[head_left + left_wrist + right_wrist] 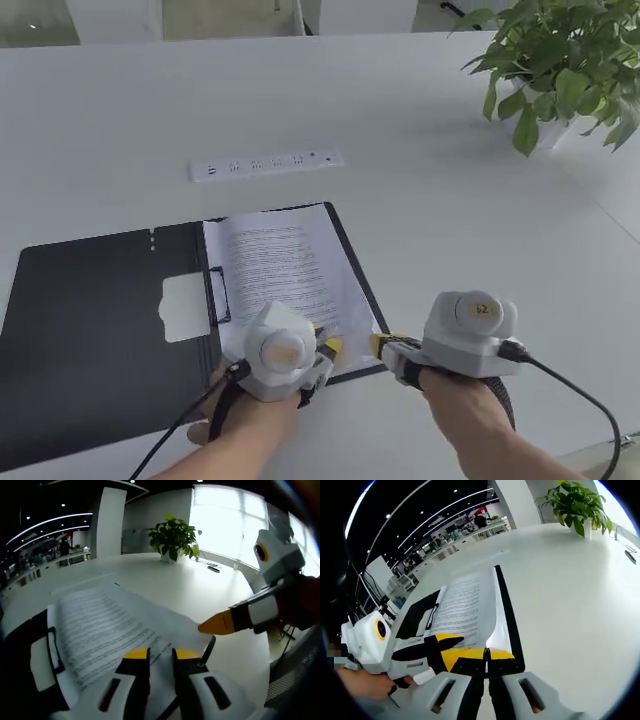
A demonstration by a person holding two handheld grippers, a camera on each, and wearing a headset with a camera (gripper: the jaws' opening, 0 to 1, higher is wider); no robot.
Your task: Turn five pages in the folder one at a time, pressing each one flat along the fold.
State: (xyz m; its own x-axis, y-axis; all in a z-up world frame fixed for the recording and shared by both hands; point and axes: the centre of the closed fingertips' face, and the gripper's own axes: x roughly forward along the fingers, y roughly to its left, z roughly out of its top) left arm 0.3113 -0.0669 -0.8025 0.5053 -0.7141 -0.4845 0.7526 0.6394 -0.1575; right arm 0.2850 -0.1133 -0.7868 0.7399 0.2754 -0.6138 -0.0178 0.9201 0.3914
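both grippers at the folder's near right corner

the black folder (90,330) lies open and flat on the white surface (450,180). its left cover carries a pale patch (185,307) just beside the fold. its right half carries a printed page (280,260). a clip (215,295) runs along the fold at the page's inner edge.

the left gripper (161,655) hangs over the near edge of the folder's right half, low above the page. its yellow-tipped jaws are slightly parted, with a narrow gap through which the printed lines show. nothing sits between them. whether the tips touch the paper i cannot tell.

the right gripper (487,655) is at the folder's near right corner, just beside the left gripper and pointing in toward it. its jaws are pressed together, with only a thin line between the yellow tips. the tips meet the page at its near outer corner. in the right gripper view the sheet rises a little from the folder along its outer edge there, with white showing under it. whether a sheet is caught between the jaws i cannot tell.

beyond the folder's far edge a white power strip (265,163) lies on the surface, well apart from the folder. farther off, past the folder's far right corner, a green potted plant (560,60) stands on the surface.
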